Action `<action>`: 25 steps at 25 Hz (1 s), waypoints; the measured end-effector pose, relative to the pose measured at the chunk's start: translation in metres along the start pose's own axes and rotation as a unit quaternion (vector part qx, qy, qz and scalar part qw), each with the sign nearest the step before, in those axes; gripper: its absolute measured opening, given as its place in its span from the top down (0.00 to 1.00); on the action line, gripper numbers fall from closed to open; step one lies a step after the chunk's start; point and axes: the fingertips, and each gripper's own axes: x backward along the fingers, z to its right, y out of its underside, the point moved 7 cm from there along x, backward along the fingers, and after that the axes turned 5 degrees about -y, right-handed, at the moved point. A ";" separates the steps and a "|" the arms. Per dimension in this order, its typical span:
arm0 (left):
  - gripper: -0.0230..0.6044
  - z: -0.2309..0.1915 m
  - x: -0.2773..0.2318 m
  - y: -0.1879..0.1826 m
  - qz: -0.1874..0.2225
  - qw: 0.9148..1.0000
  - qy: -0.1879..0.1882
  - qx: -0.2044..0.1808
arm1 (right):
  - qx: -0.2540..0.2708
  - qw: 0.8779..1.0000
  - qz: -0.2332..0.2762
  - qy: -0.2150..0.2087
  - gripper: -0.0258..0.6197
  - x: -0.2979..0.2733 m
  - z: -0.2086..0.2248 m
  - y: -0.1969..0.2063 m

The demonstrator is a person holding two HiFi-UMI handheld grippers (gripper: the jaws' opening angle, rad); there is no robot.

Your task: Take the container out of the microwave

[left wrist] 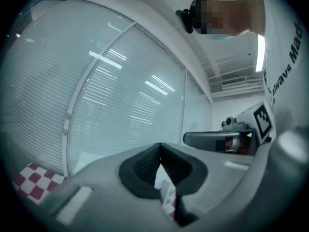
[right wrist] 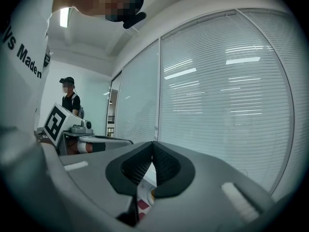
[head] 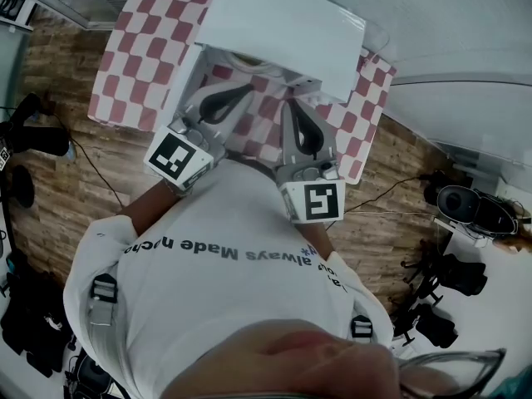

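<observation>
While I watch from above, microwave point(head: 283, 23): white, on the checked desk point(head: 125, 73), just ahead of both grippers.
Left gripper point(left wrist: 160, 151): clenched, jaws together, nothing held.
Right gripper point(right wrist: 153, 146): clenched, jaws together, nothing held.
Container: I cannot see it in any view.

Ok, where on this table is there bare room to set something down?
The widest bare patch of checked cloth lies left of the microwave. A narrower strip runs along its right side. In front it is crowded: the left gripper and right gripper, both shut, sit there.
</observation>
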 end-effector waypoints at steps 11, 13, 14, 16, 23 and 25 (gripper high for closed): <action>0.96 0.036 -0.042 -0.003 0.004 1.000 -0.002 -0.011 | 0.001 1.000 0.017 0.004 0.96 0.032 0.049 -0.006; 0.96 0.037 -0.043 -0.001 0.001 1.000 -0.004 -0.012 | 0.000 1.000 0.015 0.001 0.96 0.034 0.051 -0.003; 0.96 0.037 -0.043 0.000 -0.001 1.000 -0.005 -0.013 | -0.003 1.000 0.016 0.001 0.96 0.034 0.051 -0.002; 0.96 0.037 -0.043 0.003 -0.005 1.000 -0.006 -0.012 | -0.008 1.000 0.014 0.002 0.96 0.034 0.052 0.001; 0.96 0.029 -0.041 0.029 -0.034 0.999 -0.024 -0.002 | -0.018 1.000 -0.021 -0.010 0.96 0.032 0.054 0.030; 0.96 0.025 -0.038 0.039 -0.043 0.999 -0.033 0.003 | -0.031 0.999 -0.025 -0.009 0.96 0.028 0.053 0.038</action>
